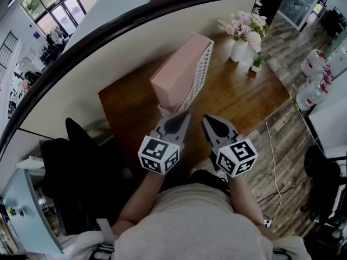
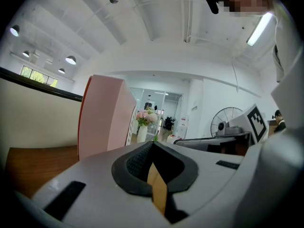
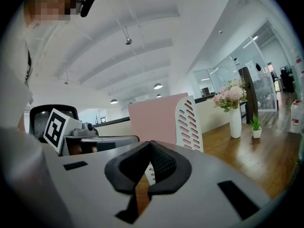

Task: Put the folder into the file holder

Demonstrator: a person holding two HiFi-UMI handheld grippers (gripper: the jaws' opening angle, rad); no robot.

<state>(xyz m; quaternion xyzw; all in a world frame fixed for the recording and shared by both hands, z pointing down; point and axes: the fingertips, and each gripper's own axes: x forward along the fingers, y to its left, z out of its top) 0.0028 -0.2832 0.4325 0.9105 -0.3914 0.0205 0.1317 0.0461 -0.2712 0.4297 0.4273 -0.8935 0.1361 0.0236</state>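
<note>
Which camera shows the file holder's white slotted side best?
Right gripper view: the file holder shows its slotted side plainly. Head view shows it from above; left gripper view shows mainly its pink face.

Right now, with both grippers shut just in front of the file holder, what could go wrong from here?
1. The left gripper and right gripper sit close to the tall, narrow file holder; a forward nudge could tip it, along with the pink folder.
2. If the holder were shoved across the desk, it might reach the flower vase standing beyond it.
</note>
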